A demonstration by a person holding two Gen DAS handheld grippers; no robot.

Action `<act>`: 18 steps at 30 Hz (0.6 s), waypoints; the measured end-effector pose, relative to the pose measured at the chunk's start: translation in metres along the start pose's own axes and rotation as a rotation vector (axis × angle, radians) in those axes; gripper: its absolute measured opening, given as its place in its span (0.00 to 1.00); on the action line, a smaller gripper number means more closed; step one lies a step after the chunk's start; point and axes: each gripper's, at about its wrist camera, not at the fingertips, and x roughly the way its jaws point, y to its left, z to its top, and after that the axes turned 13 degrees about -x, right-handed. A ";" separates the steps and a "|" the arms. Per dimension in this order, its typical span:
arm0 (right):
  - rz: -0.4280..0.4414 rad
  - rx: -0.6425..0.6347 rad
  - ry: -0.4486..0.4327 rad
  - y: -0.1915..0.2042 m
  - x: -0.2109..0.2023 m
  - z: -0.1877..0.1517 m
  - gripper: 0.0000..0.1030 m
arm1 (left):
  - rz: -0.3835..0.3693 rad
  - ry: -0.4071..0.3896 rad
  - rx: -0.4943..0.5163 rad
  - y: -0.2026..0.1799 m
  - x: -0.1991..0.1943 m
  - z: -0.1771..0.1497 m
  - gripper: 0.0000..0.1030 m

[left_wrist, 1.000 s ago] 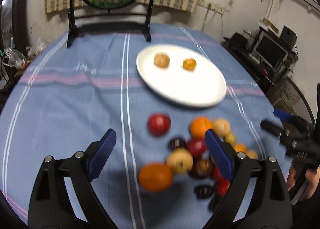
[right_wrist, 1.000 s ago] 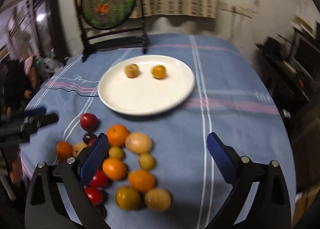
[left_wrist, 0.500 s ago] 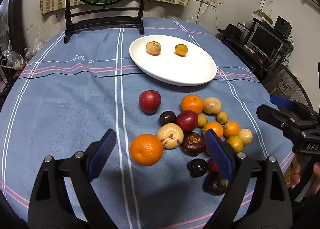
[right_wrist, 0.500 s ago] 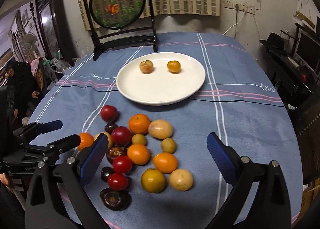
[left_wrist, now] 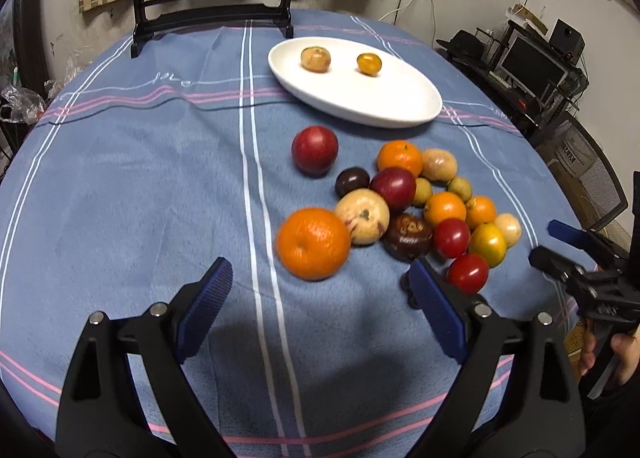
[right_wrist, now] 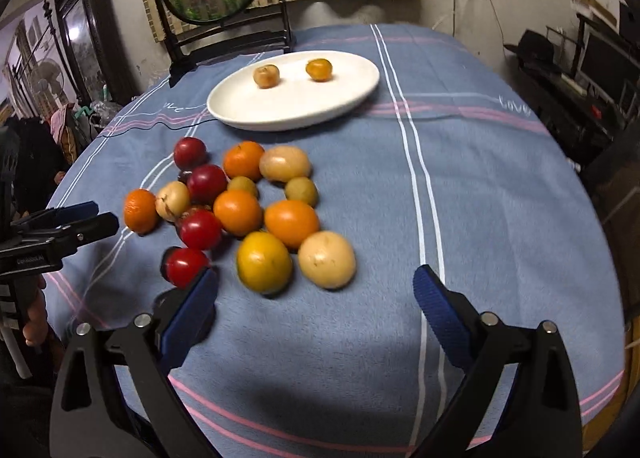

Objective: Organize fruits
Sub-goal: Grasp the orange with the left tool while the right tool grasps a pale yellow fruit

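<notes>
Fruit pile (left_wrist: 404, 202) loose on blue-clothed surface (left_wrist: 140, 194), near white plate (left_wrist: 400, 106) holding two small fruits. Cloth stitching reads "love" (right_wrist: 514, 106). Left tool (left_wrist: 320, 290) spread wide, empty, big orange (left_wrist: 313, 243) just ahead; right tool (right_wrist: 316, 294) likewise wide, empty, low over cloth.

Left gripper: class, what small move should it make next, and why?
Probably ease the left gripper forward and down around the big orange. Its jaws are open and empty, the orange sits just ahead between them at the pile's edge, and the white plate holds only two fruits.
</notes>
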 end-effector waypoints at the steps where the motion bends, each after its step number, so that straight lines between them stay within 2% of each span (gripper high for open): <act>1: 0.014 0.009 0.009 -0.003 0.005 0.000 0.61 | 0.000 0.004 -0.001 0.001 0.001 -0.001 0.89; 2: 0.026 0.020 0.016 -0.006 0.010 -0.001 0.53 | 0.002 0.009 -0.005 0.003 0.002 -0.002 0.89; 4: 0.037 0.038 0.023 -0.013 0.019 -0.001 0.47 | 0.006 0.011 -0.011 0.005 0.003 -0.002 0.89; 8: 0.066 0.036 0.048 -0.015 0.038 0.000 0.44 | 0.004 0.016 -0.017 0.008 0.005 0.000 0.89; 10: 0.065 0.005 0.033 -0.010 0.039 0.004 0.36 | 0.006 0.021 -0.012 0.008 0.010 0.000 0.89; 18: 0.027 0.027 -0.027 -0.012 0.007 0.007 0.36 | -0.013 0.047 0.002 0.013 0.032 0.007 0.87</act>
